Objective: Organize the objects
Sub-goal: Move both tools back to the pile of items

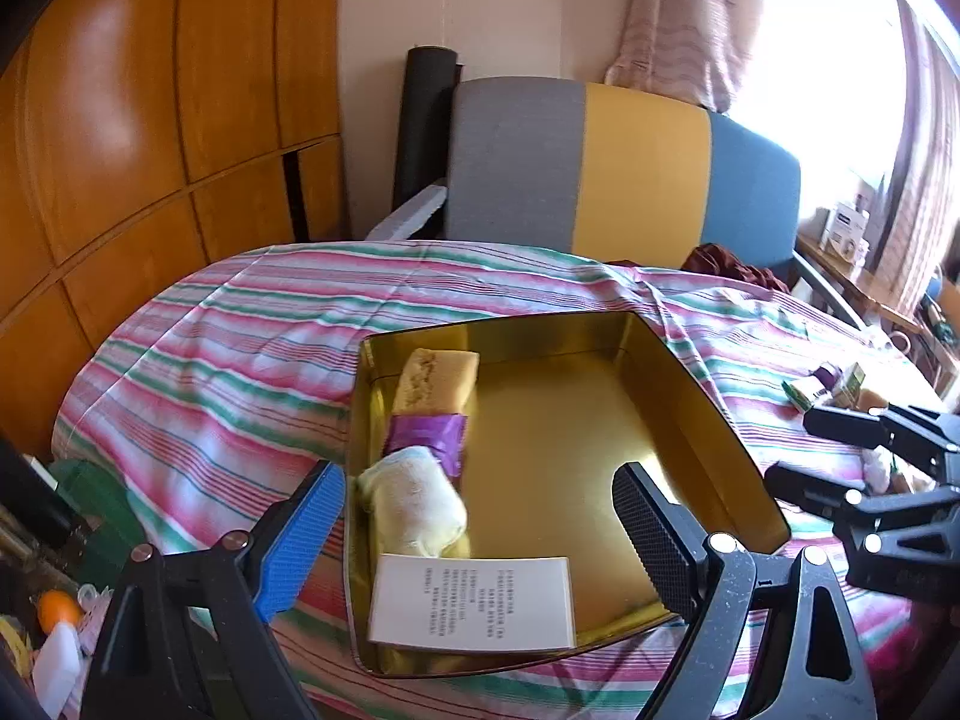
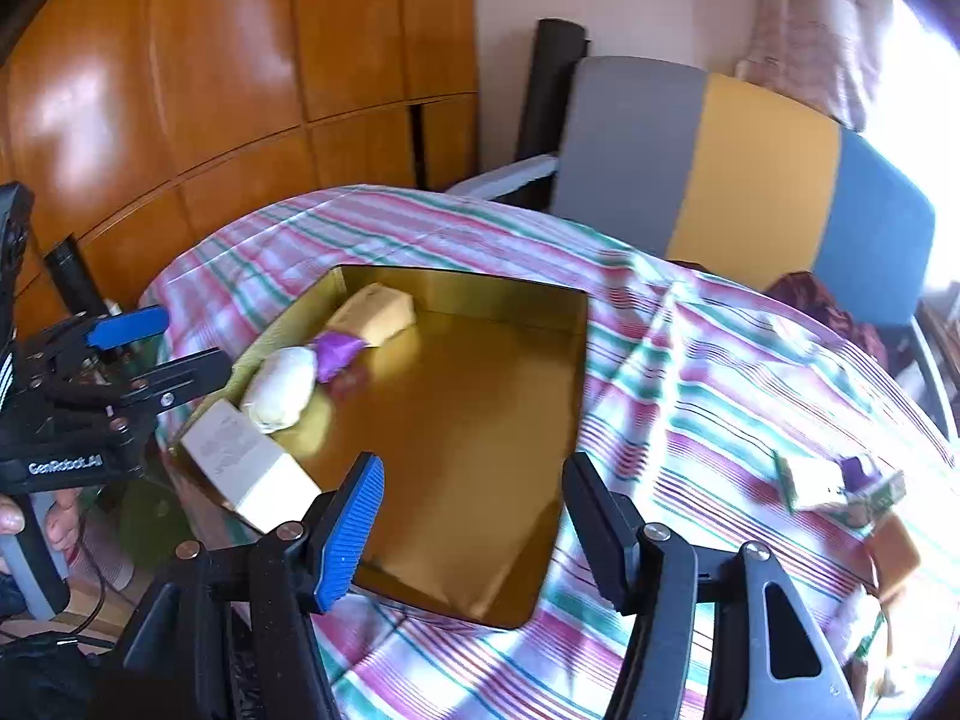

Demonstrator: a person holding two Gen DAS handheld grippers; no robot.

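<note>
A gold tin tray (image 1: 690,396) (image 2: 558,360) lies on the striped tablecloth. Along its left side lie a yellow cake bar (image 1: 438,381) (image 2: 378,309), a purple packet (image 1: 429,435) (image 2: 339,348), a pale wrapped bun (image 1: 417,501) (image 2: 282,387) and a white box with print (image 1: 474,603) (image 2: 246,468). My left gripper (image 1: 474,534) is open and empty over the tray's near left part. My right gripper (image 2: 474,531) is open and empty over the tray's near edge. Loose snack packets (image 2: 840,486) (image 1: 834,387) lie to the right of the tray.
A grey, yellow and blue chair back (image 1: 624,174) (image 2: 750,174) stands behind the table. Wooden cabinets (image 1: 150,138) fill the left. Clutter sits below the table's left edge (image 1: 54,618). A dark red cloth (image 1: 732,264) lies on the chair seat.
</note>
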